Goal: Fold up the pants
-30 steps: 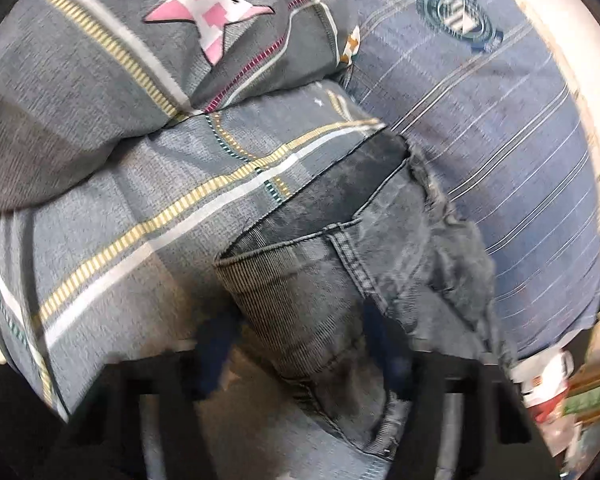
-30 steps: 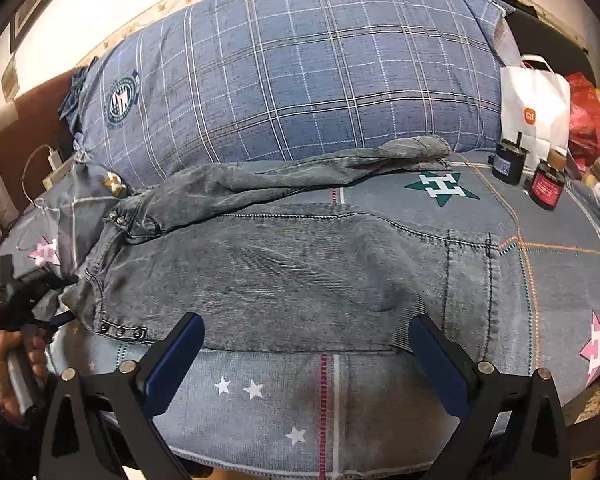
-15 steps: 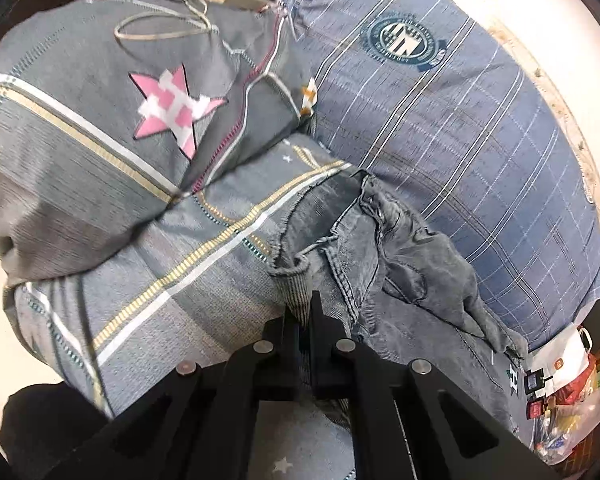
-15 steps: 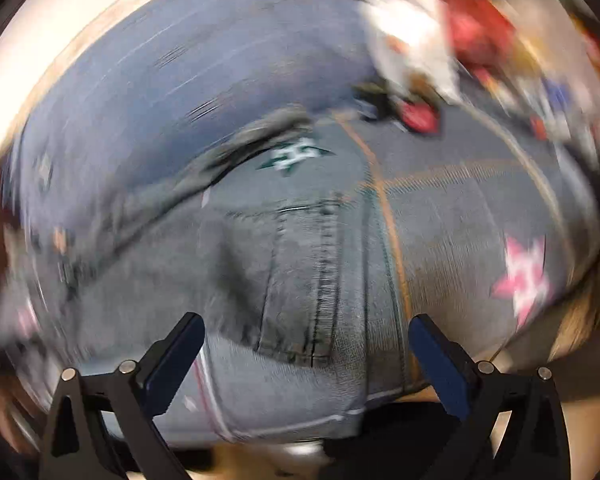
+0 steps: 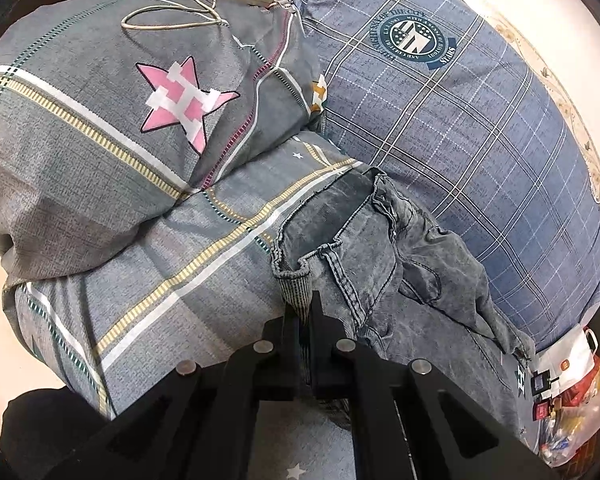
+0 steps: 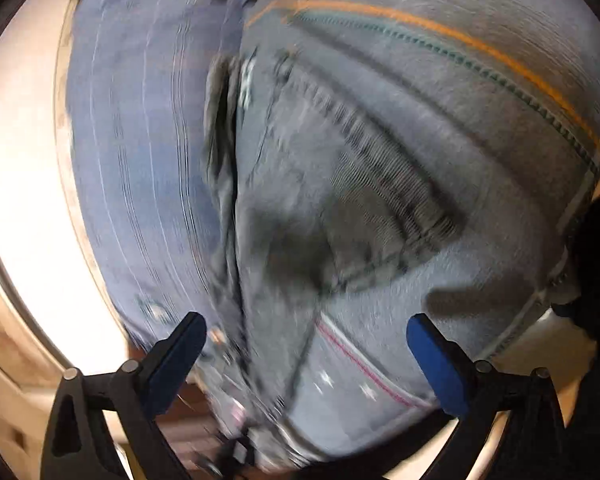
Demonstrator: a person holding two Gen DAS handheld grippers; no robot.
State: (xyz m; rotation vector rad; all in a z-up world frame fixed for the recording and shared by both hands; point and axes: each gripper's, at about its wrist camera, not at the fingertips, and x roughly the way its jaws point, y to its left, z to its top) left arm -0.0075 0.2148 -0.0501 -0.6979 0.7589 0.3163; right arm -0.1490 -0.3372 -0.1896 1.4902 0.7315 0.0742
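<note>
Left wrist view: the left gripper (image 5: 304, 312) was seen with its jaws closed on the ribbed waistband corner of the faded grey denim pants (image 5: 383, 256), a tuft of waistband standing up between the two black fingers. The pants were spread on a grey patchwork bed cover (image 5: 148, 264) printed with stars, their upper leg rumpled against a large blue checked pillow (image 5: 479, 128). A grey pillow with a pink star (image 5: 100, 120) was stacked to the left, with a white charging cable (image 5: 172, 20) lying on it. A white shopping bag (image 5: 567, 364) and small clutter were seen at the far edge of the bed.

Right wrist view: the picture was heavily blurred. The right gripper (image 6: 303, 356) was shown with its blue-padded jaws wide apart and nothing between them, hovering above a dark ribbed cuff of the pants (image 6: 379, 184) on the cover.

Judged from this, only a small bite of waistband was held, so it could be pulled free if the cloth were lifted sharply. The rumpled upper leg could be folded in crooked unless smoothed. The cuff could be missed, or the bed cover pinched with it, if the right jaws were closed during fast motion.
</note>
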